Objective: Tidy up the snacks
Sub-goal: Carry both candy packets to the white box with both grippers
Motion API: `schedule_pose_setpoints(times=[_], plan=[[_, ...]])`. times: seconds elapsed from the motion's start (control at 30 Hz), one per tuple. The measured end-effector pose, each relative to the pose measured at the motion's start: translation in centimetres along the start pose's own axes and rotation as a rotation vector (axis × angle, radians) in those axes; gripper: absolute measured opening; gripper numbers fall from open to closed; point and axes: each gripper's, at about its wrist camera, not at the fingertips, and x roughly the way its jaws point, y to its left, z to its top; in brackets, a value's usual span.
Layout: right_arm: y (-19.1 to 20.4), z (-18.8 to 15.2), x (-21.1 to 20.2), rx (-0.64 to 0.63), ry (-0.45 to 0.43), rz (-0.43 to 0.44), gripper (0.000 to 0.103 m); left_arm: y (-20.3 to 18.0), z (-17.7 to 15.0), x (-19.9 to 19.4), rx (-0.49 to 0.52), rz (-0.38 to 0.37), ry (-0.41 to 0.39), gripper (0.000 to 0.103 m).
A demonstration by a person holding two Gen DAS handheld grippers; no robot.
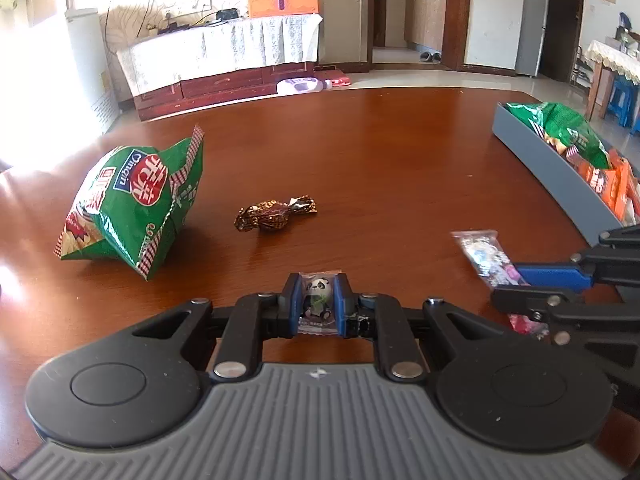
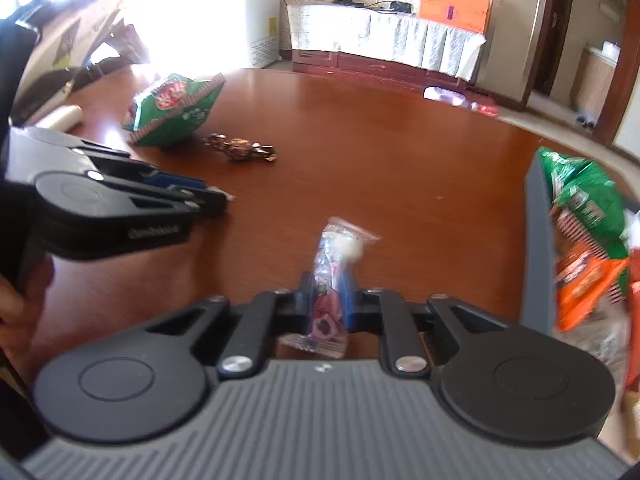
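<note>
- Left gripper [image 1: 316, 300]: fingers clamped on a panda candy, low over the counter [image 1: 380, 152].
- Right gripper [image 2: 329, 300]: fingers clamped on a clear snack packet [image 2: 334, 276], just beside the grey bin [image 2: 538, 248].
- Green chip bag [image 1: 132, 200] and brown foil candy [image 1: 272, 214] lie on the counter, well apart from the bin.

Glossy, polished wood on the table [image 1: 380, 152], throwing back window glare. Shiny crinkled film on the green chip bag [image 1: 132, 200] ahead-left of the left gripper [image 1: 316, 304]; metallic foil on the brown candy [image 1: 272, 216] just ahead. Clear glossy plastic wrapping the panda sweet [image 1: 318, 296] between matt black plastic fingers. Matt grey bin [image 1: 552, 168] far right.
</note>
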Motion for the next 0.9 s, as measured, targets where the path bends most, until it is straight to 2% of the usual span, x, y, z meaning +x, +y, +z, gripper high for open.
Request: schedule_pose_setpoints(times=[0.13, 0.37, 0.57, 0.73, 0.9], plan=[[0.2, -0.2, -0.4, -0.033, -0.008, -0.006, 0.016, 0.0, 0.1, -0.1, 0.004, -0.007, 0.001, 0.019], [-0.6, 0.3, -2.4, 0.009, -0.074, -0.024, 0.016, -1.0, 0.2, 0.0, 0.045, -0.003, -0.015, 0.019], [-1.2, 1.2, -4.6, 0.035, -0.156, -0.025, 0.016, -3.4, 0.1, -0.3, 0.127, 0.032, -0.078, 0.018], [-2.2, 1.5, -5.9, 0.05, -0.199, -0.028, 0.016, -4.7, 0.7, -1.1, 0.128, 0.033, -0.137, 0.018], [-3.5, 1.7, -7.1, 0.076, -0.23, -0.031, 0.016, -5.9, 1.6, -1.6, 0.113, 0.023, -0.163, 0.018]])
